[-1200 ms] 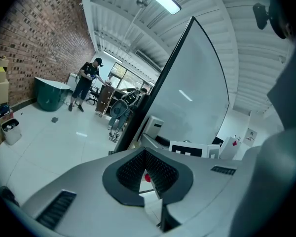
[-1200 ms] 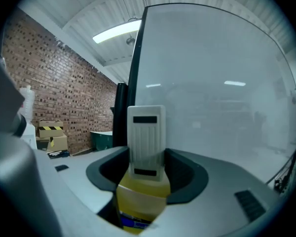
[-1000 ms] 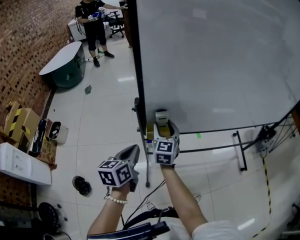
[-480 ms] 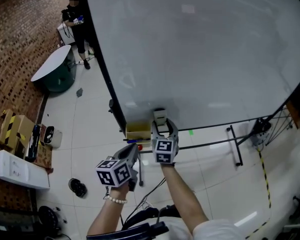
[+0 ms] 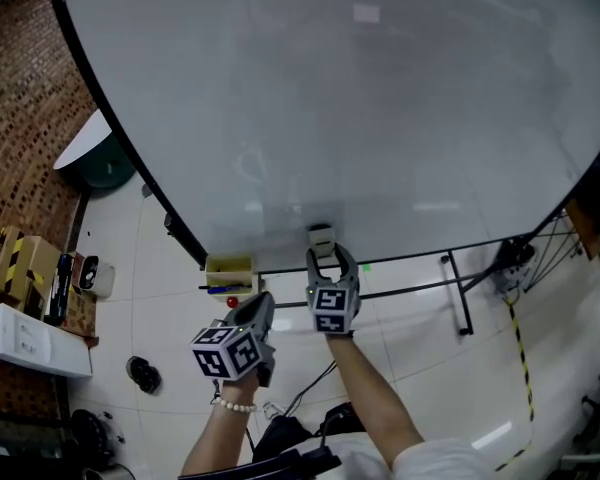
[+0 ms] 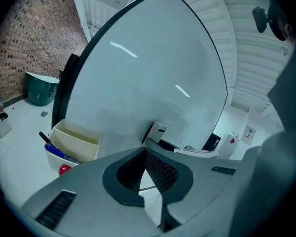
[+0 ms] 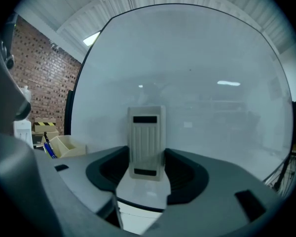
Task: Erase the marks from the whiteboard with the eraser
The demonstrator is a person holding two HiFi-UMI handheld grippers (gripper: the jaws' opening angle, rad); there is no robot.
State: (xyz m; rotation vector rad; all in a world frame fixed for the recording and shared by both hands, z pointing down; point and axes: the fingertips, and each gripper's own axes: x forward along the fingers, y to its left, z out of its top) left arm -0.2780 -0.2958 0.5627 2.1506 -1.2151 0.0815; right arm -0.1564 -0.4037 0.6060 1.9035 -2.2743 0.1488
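A large whiteboard (image 5: 380, 108) on a wheeled stand fills most of the head view; its surface (image 7: 197, 83) looks wiped, with only faint grey smears. My right gripper (image 5: 328, 258) is shut on a pale ribbed eraser (image 7: 146, 142), whose far end (image 5: 322, 236) rests near the board's lower edge. The eraser also shows at the board in the left gripper view (image 6: 157, 131). My left gripper (image 5: 260, 313) hangs lower and to the left, away from the board, its jaws closed on nothing (image 6: 147, 174).
A cream marker tray (image 5: 229, 268) with pens hangs at the board's lower left corner (image 6: 71, 144). The stand's black legs (image 5: 450, 293) spread over the white tiled floor. A brick wall (image 5: 20, 78), boxes (image 5: 20, 253) and a round green table (image 5: 90, 158) stand at left.
The view has swung left along the board, so the board now fills the frame and the person at the back is out of sight. The right gripper still holds the eraser at the board's lower edge.
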